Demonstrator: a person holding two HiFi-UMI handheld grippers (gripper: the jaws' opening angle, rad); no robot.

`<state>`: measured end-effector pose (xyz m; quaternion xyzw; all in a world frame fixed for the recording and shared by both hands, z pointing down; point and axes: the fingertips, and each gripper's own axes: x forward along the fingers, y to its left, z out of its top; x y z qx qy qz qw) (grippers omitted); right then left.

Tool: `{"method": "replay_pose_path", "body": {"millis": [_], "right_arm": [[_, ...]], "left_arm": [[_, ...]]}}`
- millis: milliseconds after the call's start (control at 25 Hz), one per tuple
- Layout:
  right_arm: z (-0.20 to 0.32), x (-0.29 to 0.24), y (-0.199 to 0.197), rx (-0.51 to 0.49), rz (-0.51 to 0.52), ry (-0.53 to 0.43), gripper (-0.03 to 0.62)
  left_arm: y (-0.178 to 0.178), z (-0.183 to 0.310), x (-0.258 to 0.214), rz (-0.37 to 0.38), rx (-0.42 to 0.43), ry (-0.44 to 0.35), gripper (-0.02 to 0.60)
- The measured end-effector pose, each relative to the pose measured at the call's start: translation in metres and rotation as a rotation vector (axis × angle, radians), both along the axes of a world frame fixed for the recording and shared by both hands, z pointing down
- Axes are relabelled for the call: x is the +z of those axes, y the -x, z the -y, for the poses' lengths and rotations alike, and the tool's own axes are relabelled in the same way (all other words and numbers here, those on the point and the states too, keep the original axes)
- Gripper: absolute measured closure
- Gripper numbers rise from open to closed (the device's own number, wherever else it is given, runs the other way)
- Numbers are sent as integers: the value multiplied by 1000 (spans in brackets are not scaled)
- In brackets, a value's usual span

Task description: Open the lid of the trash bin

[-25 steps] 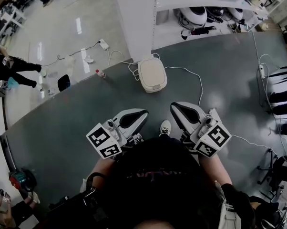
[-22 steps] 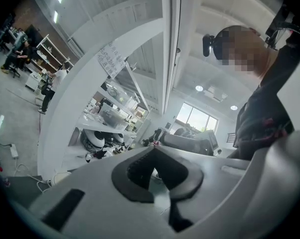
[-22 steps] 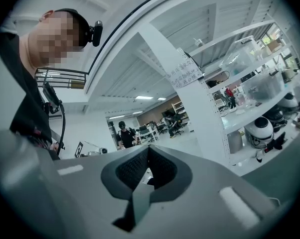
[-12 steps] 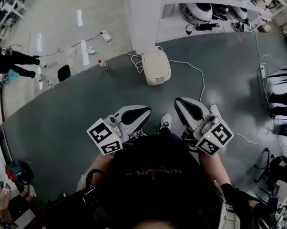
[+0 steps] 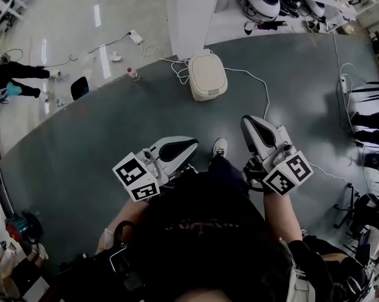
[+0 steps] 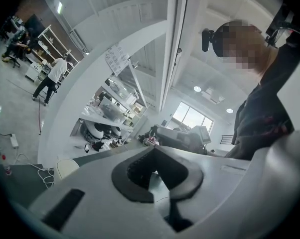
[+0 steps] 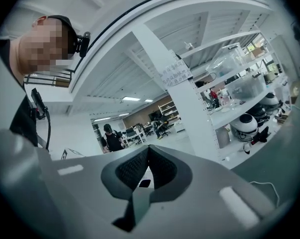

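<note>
The trash bin is a cream, rounded box on the grey floor in front of a white pillar, with its lid down. In the head view both grippers are held low in front of the person, well short of the bin. My left gripper is shut with nothing in it. My right gripper is shut and empty too. In the left gripper view the bin peeks out at the lower left beside the closed left gripper. The right gripper view shows the closed right gripper and no bin.
A white pillar and shelves with white helmets stand behind the bin. A cable runs from the bin across the floor. A small bottle and power strip lie to the left. Chairs stand at right. The person's shoe shows between the grippers.
The bin has drifted up the head view. The right gripper has shifted a little to the right. Both grippers have stayed shut and empty.
</note>
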<state>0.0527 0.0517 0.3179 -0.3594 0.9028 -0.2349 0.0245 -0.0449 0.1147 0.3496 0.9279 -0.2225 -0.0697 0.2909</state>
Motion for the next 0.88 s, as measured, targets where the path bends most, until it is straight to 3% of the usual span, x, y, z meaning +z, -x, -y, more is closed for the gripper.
{"method": "replay_pose_path", "body": {"millis": [240, 480, 720, 880], "right_arm": [[11, 24, -7, 48, 1, 55, 586], [56, 71, -10, 62, 54, 154, 585], [108, 132, -24, 86, 130, 319, 585], [141, 175, -33, 87, 166, 413, 554]], "left_arm": [[12, -9, -4, 49, 0, -49, 580], [15, 3, -1, 79, 7, -106, 580], [-1, 23, 15, 129, 10, -78, 580], [-17, 50, 31, 116, 16, -18, 580]]}}
